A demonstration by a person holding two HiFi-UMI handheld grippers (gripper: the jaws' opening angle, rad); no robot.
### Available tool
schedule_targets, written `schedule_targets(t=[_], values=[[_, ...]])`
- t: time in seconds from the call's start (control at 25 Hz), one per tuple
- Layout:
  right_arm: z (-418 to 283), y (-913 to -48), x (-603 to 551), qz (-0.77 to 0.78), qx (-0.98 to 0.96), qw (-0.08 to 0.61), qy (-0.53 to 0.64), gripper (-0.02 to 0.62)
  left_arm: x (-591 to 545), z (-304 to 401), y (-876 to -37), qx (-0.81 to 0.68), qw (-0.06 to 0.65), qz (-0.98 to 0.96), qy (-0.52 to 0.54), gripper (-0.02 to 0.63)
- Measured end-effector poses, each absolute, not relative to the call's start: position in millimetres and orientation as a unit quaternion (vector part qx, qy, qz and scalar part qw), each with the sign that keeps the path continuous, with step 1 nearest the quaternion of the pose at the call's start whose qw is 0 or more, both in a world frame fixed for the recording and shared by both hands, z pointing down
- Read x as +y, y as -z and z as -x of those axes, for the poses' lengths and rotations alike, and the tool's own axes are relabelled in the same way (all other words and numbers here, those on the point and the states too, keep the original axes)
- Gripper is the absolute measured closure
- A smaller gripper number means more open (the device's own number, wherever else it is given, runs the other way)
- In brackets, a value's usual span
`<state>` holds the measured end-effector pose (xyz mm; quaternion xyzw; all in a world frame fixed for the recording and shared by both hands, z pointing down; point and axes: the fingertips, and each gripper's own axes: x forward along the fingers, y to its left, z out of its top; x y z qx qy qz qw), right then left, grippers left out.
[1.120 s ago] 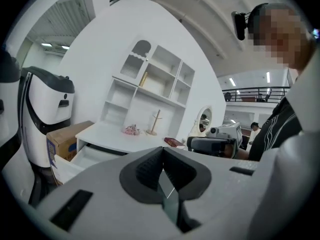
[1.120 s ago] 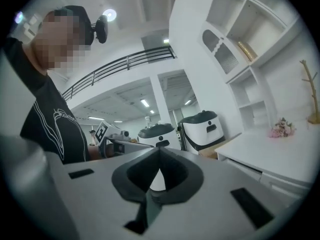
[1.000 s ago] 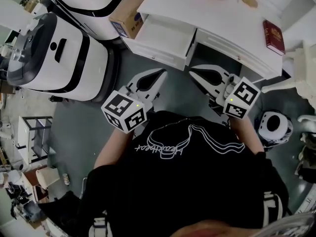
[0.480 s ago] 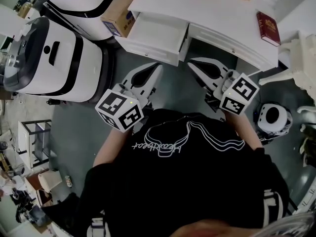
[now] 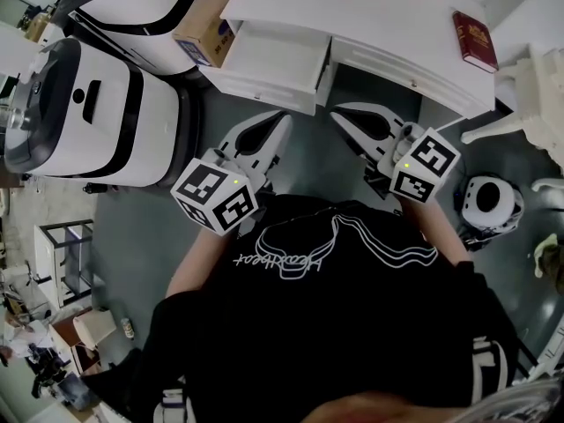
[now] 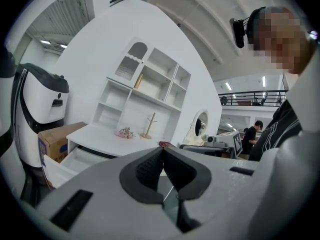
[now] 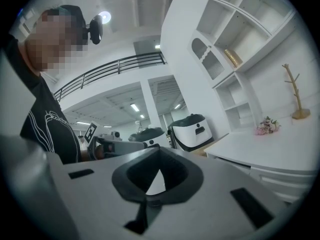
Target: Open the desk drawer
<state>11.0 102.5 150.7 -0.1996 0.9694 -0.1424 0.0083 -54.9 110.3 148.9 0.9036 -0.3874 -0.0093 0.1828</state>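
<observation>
One drawer (image 5: 273,60) stands pulled out at the left end of the white desk (image 5: 397,38). Its handle is not discernible, and the frame edge cuts off the desk top. The left gripper (image 5: 284,122) and right gripper (image 5: 339,113) hang near the drawer front, apart from it, jaws closed together, holding nothing.

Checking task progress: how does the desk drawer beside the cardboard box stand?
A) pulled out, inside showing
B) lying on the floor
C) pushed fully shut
A: the drawer juts out from the desk front, its white inside open to the head view.
</observation>
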Motion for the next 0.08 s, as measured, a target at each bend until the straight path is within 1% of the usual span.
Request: schedule_targets(t=[0.08], values=[[-10.4,-152.7,101.8,0.2,0.969,0.008,0.144,0.591,108.9,54.4,-150.4,-0.386,0.184,-0.904,0.009,0.601]])
